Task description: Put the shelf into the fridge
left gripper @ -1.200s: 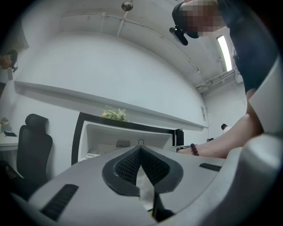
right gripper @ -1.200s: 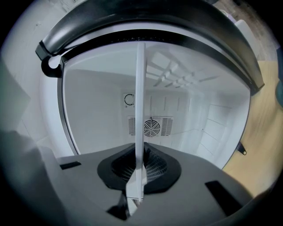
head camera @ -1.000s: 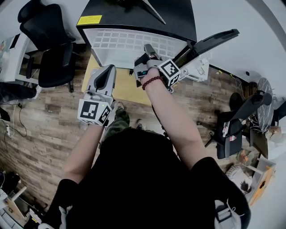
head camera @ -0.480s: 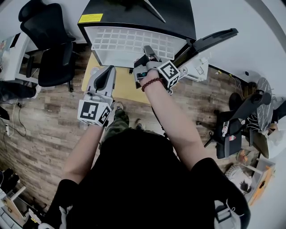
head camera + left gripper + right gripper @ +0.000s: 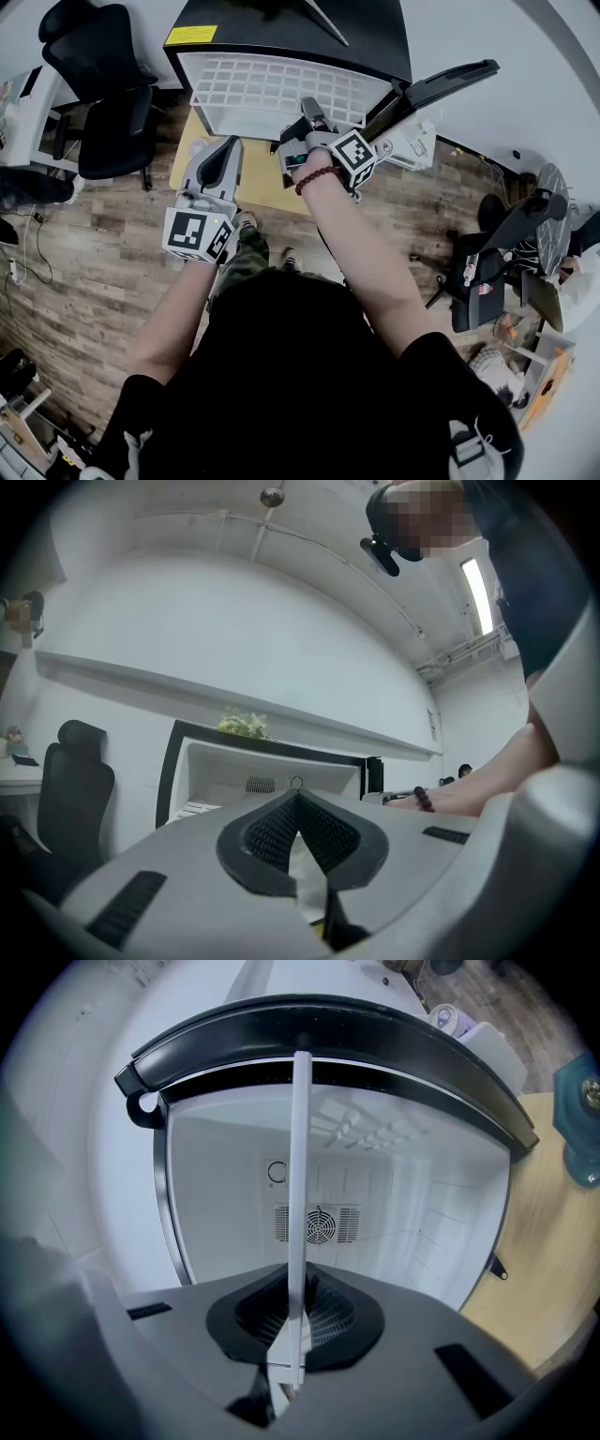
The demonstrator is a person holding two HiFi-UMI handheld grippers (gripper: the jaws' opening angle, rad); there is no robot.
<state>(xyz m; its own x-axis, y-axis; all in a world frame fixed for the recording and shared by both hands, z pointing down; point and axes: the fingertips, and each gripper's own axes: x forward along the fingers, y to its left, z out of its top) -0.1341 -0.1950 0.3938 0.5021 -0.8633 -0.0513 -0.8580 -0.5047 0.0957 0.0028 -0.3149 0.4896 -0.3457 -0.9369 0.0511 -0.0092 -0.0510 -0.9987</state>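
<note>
- White grid shelf (image 5: 272, 89) lies level at the mouth of the fridge (image 5: 309, 33). In the head view most of its lattice shows in front of the fridge's black top, and how deep its far edge reaches inside cannot be told.
- The right gripper (image 5: 309, 105) points level at the fridge and has the shelf's near edge, towards the shelf's right end.
- In the right gripper view the shelf (image 5: 300, 1176) appears edge-on as a thin white strip. It runs from between the jaws up across the white cavity to the black frame.
- The right gripper (image 5: 298, 1283) has its jaws closed almost fully, with the pads pressing on the strip from both sides.
- A round fan vent (image 5: 319, 1224) sits on the fridge's back wall, behind the strip.
- The left gripper (image 5: 225, 150) hovers beside the right one, apart from the shelf, aimed at the left part of the opening.
- In the left gripper view the left gripper (image 5: 298, 797) has its ribbed pads meeting at the tip, with nothing between them.
- The fridge door (image 5: 450, 80) stands swung open on the right.
- The fridge rests on a pale yellow board (image 5: 248, 178) on the wood-plank floor (image 5: 103, 244).
- A black office chair (image 5: 103, 94) stands to the fridge's left.
</note>
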